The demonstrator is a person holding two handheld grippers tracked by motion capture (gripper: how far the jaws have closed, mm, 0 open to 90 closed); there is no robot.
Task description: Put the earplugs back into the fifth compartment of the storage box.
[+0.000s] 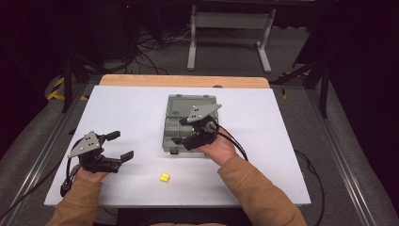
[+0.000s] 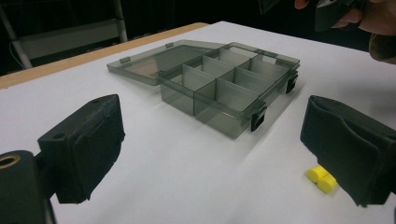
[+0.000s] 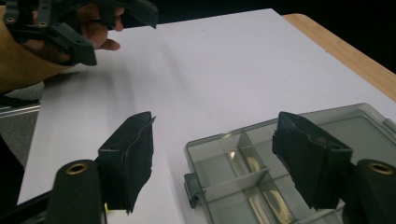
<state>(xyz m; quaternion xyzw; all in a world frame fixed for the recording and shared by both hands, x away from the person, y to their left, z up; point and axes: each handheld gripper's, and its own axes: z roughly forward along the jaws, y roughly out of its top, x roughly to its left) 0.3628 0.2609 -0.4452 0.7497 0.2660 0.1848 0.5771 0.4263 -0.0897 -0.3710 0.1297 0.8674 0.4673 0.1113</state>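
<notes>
Jaws gape empty on both grippers. The yellow pieces (image 1: 164, 177) lie right of the left gripper (image 1: 118, 145), nearer it. The right gripper (image 1: 181, 131) hovers over the open box (image 1: 175, 129).

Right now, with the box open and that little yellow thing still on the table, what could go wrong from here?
The yellow piece is small and lies close beside one pad of the open left gripper; a slightly off closing might nudge or flick it away instead of pinching it.

The right gripper hangs open over the front edge of the compartment box. Lowering it could catch a divider or push the light box across the smooth table, which would shift the drop target.
</notes>
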